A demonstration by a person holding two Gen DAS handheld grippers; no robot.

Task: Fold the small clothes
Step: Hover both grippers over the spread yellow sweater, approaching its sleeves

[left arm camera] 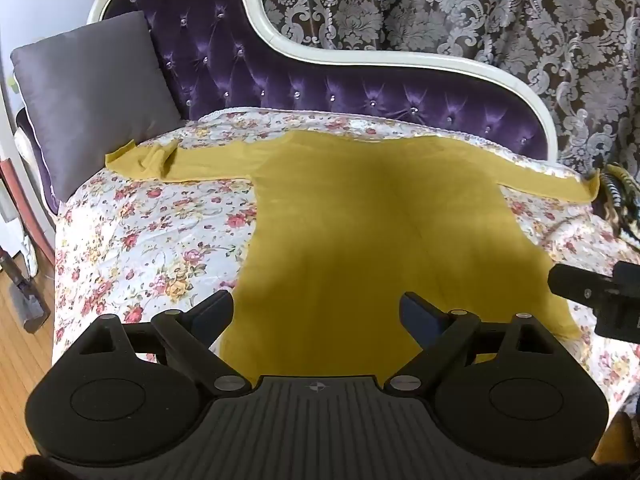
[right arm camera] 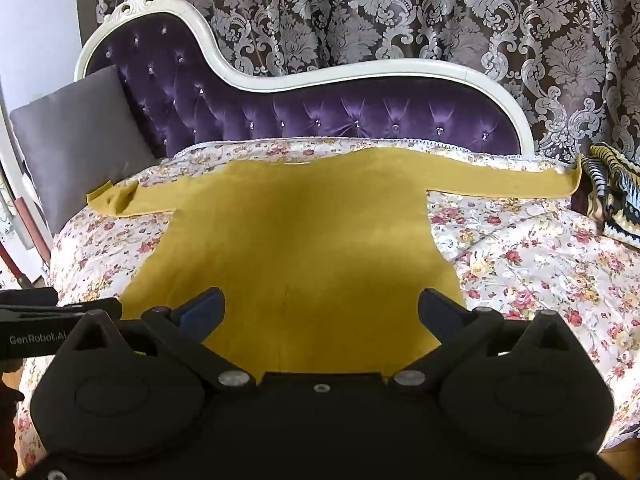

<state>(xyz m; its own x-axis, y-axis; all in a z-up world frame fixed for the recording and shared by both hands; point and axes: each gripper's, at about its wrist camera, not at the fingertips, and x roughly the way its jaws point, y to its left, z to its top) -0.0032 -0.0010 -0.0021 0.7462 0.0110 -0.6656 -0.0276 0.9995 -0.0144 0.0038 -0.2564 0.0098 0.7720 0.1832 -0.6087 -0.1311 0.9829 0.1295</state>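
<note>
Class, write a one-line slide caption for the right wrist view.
Open right tongs hover over a mustard long-sleeved top spread flat on a floral bedspread.

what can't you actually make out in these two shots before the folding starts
- Bottom hem of the mustard top: hidden in both wrist views behind the gripper bodies.
- Right gripper: in the left wrist view, cut off by the right edge.
- Striped fabric: cut off by the right edge in both views; what it is is unclear.
- Left sleeve cuff: bunched, its end unreadable.
</note>
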